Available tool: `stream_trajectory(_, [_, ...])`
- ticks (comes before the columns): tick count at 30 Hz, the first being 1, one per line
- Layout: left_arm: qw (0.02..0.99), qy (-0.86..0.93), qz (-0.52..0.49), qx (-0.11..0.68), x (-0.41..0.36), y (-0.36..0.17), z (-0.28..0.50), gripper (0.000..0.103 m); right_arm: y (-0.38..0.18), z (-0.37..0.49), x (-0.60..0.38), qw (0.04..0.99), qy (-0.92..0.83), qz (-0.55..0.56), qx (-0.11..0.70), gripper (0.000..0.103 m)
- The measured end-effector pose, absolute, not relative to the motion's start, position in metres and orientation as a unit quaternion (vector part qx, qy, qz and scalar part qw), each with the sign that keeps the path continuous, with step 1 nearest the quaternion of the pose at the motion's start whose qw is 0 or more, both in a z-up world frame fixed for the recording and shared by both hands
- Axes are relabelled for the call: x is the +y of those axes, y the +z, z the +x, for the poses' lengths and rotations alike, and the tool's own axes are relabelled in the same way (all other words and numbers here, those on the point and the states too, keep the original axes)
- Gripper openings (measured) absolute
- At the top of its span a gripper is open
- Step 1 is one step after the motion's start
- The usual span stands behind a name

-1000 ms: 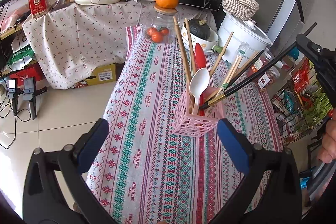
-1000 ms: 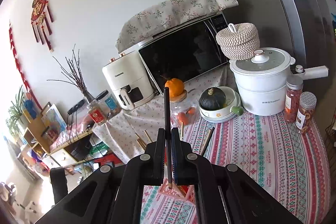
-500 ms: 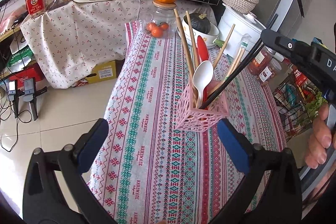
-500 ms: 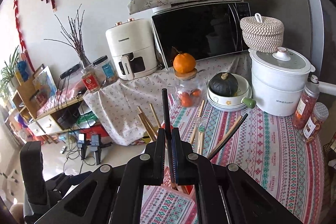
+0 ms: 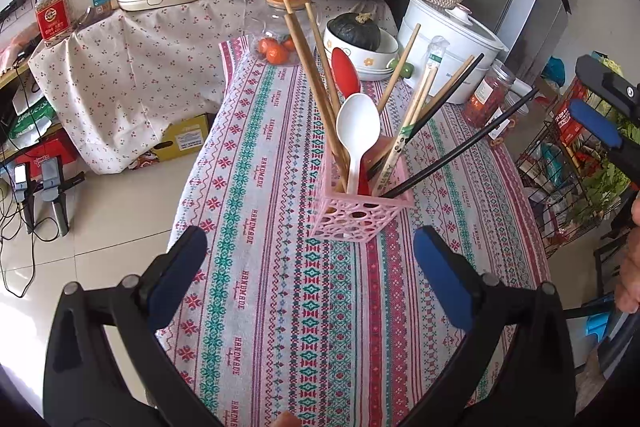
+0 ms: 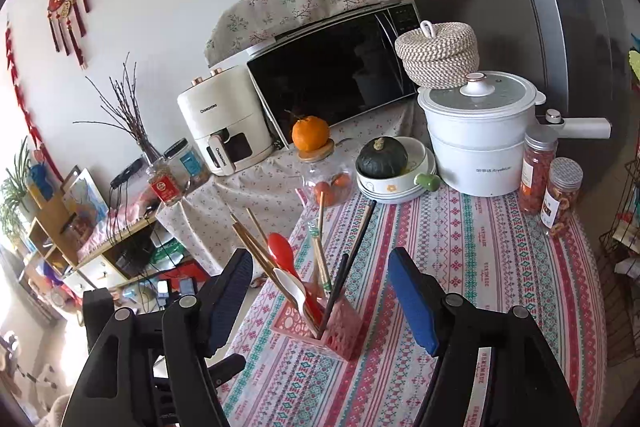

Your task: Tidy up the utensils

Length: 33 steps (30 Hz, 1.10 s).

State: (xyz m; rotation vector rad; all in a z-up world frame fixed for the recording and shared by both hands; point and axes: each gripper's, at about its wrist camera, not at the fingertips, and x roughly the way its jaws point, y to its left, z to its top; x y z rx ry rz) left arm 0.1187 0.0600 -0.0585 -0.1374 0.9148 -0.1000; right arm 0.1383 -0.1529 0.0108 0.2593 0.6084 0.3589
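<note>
**Nearly done: utensils gathered in the pink holder**

Evidently most of the sorting is finished. The pink holder stands on the patterned tabletop, and in it lean the wooden chopsticks, the white spoon, the red spoon and two black chopsticks, one slanting far out toward the right claw. That claw is opening, its blue pads clear of the chopstick and nothing between them. The left claw hovers spread wide and empty, just short of the holder. No loose utensil shows on the cloth (its near edge is hidden by the claws), so little appears left beyond perhaps straightening the leaning chopstick.
</note>
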Motion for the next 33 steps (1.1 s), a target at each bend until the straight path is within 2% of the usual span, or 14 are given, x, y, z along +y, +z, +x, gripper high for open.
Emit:
stream_trajectory(8, [0.9,-0.038,-0.065,0.43,0.042,-0.056,0.11,0.103,-0.006,0.115,-0.183,0.932,0.118,0.093,0.331,0.087])
stream_trajectory(13, [0.907,-0.038,-0.059,0.416,0.031,-0.05,0.1,0.103,-0.015,0.099,-0.192,0.936,0.091,0.078,0.332,0.103])
stream_trajectory(33, [0.928,-0.03,-0.043,0.368,0.019,-0.03,0.058,0.103,-0.022,0.048,-0.186,0.944,0.009,0.026,0.328,0.103])
